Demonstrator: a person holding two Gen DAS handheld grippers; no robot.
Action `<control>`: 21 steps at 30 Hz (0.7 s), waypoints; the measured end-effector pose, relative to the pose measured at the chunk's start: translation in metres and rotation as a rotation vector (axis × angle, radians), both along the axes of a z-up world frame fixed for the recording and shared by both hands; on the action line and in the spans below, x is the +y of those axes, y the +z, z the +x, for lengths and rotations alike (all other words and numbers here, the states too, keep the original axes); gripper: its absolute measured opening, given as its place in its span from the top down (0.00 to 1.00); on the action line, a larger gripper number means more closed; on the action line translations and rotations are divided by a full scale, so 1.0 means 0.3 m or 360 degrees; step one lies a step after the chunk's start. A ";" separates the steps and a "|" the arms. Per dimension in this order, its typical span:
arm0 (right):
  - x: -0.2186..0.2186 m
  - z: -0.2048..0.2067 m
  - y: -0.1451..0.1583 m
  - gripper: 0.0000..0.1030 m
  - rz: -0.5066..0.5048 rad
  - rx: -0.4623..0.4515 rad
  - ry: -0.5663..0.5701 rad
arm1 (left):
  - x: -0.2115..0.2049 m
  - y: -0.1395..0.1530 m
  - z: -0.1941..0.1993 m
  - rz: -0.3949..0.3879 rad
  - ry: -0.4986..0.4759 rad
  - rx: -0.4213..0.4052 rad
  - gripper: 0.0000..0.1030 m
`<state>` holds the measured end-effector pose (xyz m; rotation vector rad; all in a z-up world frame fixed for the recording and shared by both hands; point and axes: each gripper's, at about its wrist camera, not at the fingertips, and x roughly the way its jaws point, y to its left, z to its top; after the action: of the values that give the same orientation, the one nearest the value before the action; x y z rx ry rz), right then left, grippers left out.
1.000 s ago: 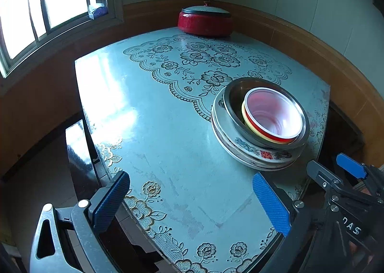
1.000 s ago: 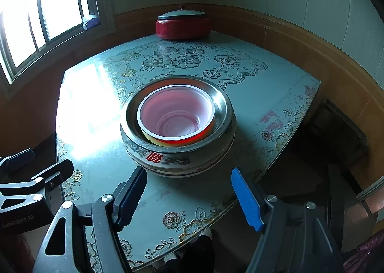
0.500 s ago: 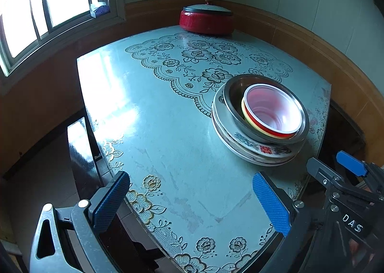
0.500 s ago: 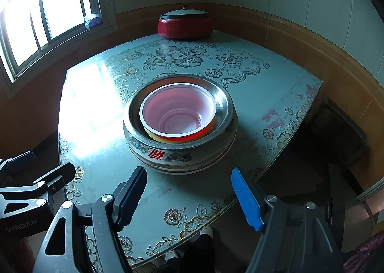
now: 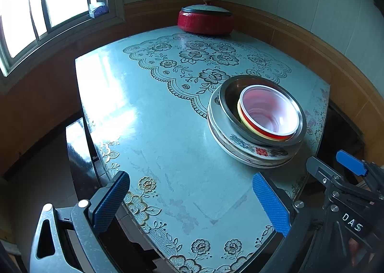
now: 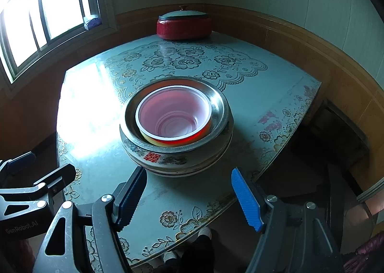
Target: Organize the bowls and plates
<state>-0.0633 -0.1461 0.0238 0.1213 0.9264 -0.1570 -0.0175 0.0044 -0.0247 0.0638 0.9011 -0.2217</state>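
Left wrist view: the left hand-held gripper [image 5: 190, 203] is hanging open over the near part of the tabletop [image 5: 153, 133], w/ nothing between the pads. The stack [image 5: 254, 150] is sitting ahead and to the right, well apart from it, near the right edge. From the bottom up: patterned plates, a steel bowl [image 5: 230, 102], then a red bowl [image 5: 268, 111] nested inside, leaning toward the steel bowl's near-right wall. The right hand-held gripper [image 5: 336, 167] is showing at the right edge, just beside the stack. A red lidded pot [image 5: 205, 21] is standing at the far end, not involved.

Right wrist view: the right hand-held gripper [image 6: 189, 197] is holding its jaws wide, empty, pointing straight at the stack [image 6: 176, 153]. The stack is lying just ahead of the fingertips, centred between them, not touching. The red bowl [image 6: 172, 117] is sitting off-centre in the steel bowl [image 6: 218, 107], nearer its front wall. The left hand-held gripper [image 6: 36, 172] is peeking in at the left edge.

Judgement: everything looks nested already, so the step in hand is prob. either finishing or a last tidy of the stack. If lifting the red bowl, best to be pinching one rim wall w/ one pad inside, one outside; it looks thin and light, so a gentle squeeze. If shifting the whole stack, better to be using both sides, gripping the plate rim low, since the steel bowl could slide on the glazed plates.
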 end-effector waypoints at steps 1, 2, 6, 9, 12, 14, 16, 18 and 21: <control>-0.001 0.001 0.000 0.28 0.0000 0.0000 -0.0002 | -0.001 0.000 0.002 0.0001 -0.0001 0.0001 0.00; -0.003 0.002 0.001 0.28 -0.0002 -0.0002 -0.0005 | -0.003 -0.001 0.003 0.0001 -0.0002 0.0001 0.00; -0.010 0.005 0.001 0.28 -0.0001 -0.0005 -0.0020 | -0.005 0.001 0.007 0.0004 -0.0001 -0.0001 0.00; -0.013 0.006 0.002 0.28 -0.0002 -0.0008 -0.0030 | -0.011 0.001 0.011 0.0012 0.0003 -0.0003 0.00; -0.013 0.007 0.004 0.28 -0.0006 -0.0012 -0.0035 | -0.021 -0.001 0.013 0.0031 0.0001 -0.0006 0.00; -0.014 0.010 0.005 0.28 -0.0009 -0.0013 -0.0036 | -0.026 -0.002 0.016 0.0050 -0.0001 -0.0008 0.00; -0.014 0.010 0.007 0.28 -0.0009 -0.0017 -0.0039 | -0.030 -0.002 0.017 0.0062 -0.0003 -0.0012 0.00; -0.016 0.011 0.006 0.28 -0.0010 -0.0015 -0.0043 | -0.032 -0.002 0.018 0.0066 -0.0010 -0.0017 0.00; -0.019 0.011 0.005 0.28 -0.0007 -0.0014 -0.0046 | -0.039 -0.002 0.021 0.0076 -0.0017 -0.0020 0.00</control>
<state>-0.0602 -0.1519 0.0254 0.1311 0.9158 -0.1855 -0.0112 -0.0072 -0.0254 0.1145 0.8938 -0.2094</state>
